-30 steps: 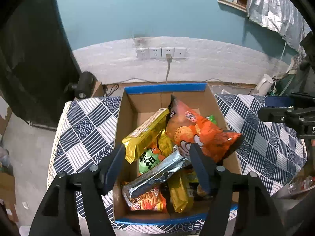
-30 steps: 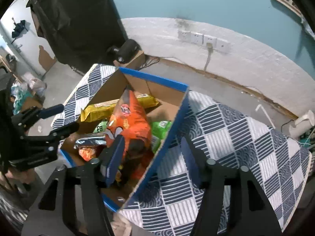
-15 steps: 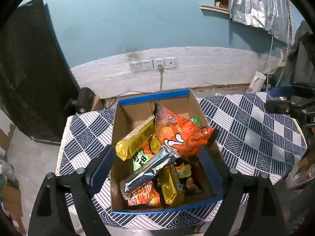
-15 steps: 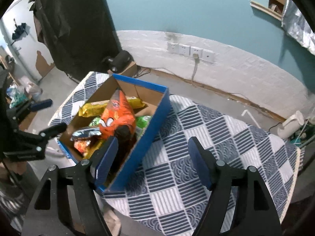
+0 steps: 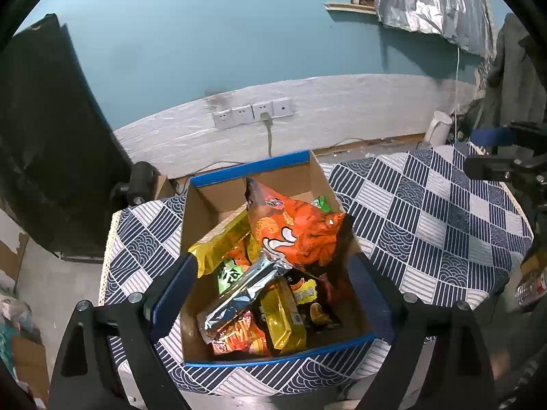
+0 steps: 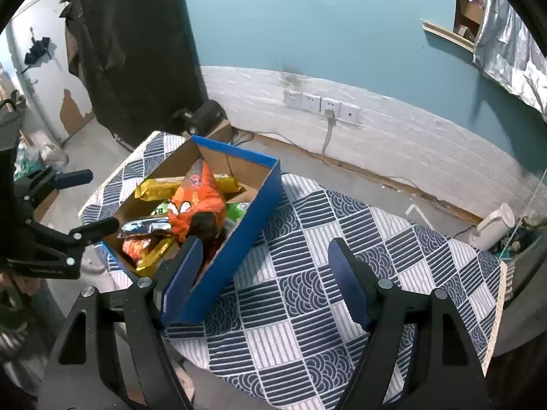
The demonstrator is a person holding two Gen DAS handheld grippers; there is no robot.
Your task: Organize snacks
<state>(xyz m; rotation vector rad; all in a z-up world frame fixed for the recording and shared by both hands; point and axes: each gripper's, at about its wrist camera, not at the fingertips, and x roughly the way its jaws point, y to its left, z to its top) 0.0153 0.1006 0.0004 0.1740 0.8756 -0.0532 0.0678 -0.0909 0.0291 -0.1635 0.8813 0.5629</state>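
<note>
Snacks all sit heaped in the box (image 5: 259, 171) at the desk's (image 6: 307, 307) nine o'clock; left gripper (image 5: 270, 283) fingers widening, right gripper (image 6: 263, 270) spread, both empty: looks finished

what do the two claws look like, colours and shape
Both match: the left claw and the right claw have matte black angular frames with triangular cut-outs, silver round bolt heads, and two flat fingers faced with blue pads. No cables, markings or sleeves show.
</note>
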